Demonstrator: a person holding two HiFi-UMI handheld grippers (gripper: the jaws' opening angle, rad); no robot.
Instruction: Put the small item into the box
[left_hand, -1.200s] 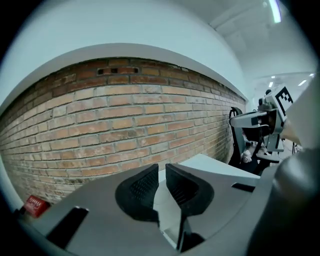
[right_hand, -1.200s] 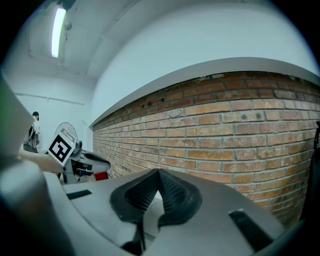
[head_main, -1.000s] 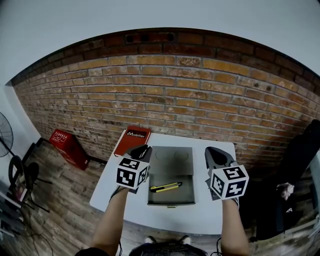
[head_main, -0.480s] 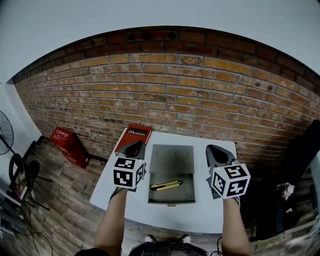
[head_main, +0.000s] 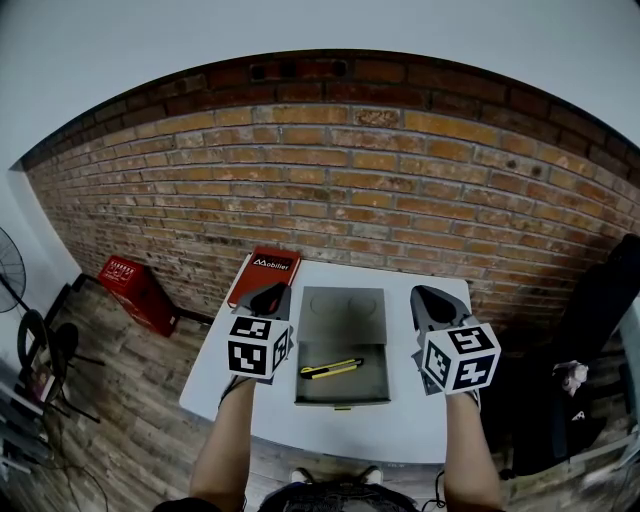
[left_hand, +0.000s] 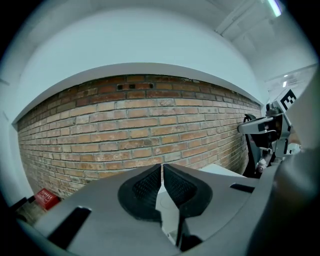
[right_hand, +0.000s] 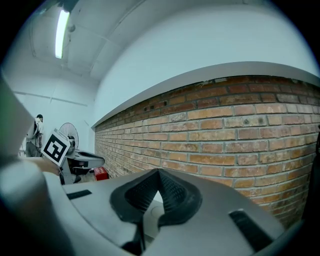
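Observation:
A yellow and black utility knife (head_main: 331, 369) lies inside the open grey box (head_main: 343, 393) at the middle of the white table (head_main: 420, 438). The box's lid (head_main: 345, 303) lies flat behind it. My left gripper (head_main: 266, 298) hovers left of the box, shut with nothing between its pads (left_hand: 144, 189). My right gripper (head_main: 430, 299) hovers right of the box, shut and empty too, its pads (right_hand: 170, 190) meeting at the tips. Both point toward the brick wall.
A red book (head_main: 264, 274) lies on the table's far left corner, just beyond the left gripper. A red crate (head_main: 138, 293) stands on the wooden floor at the left. A fan (head_main: 10, 270) is at the far left, dark gear (head_main: 600, 300) at the right.
The left gripper has pulled back left, away from the box, and its jaws have closed. The knife stays in the box. The right gripper has barely moved.

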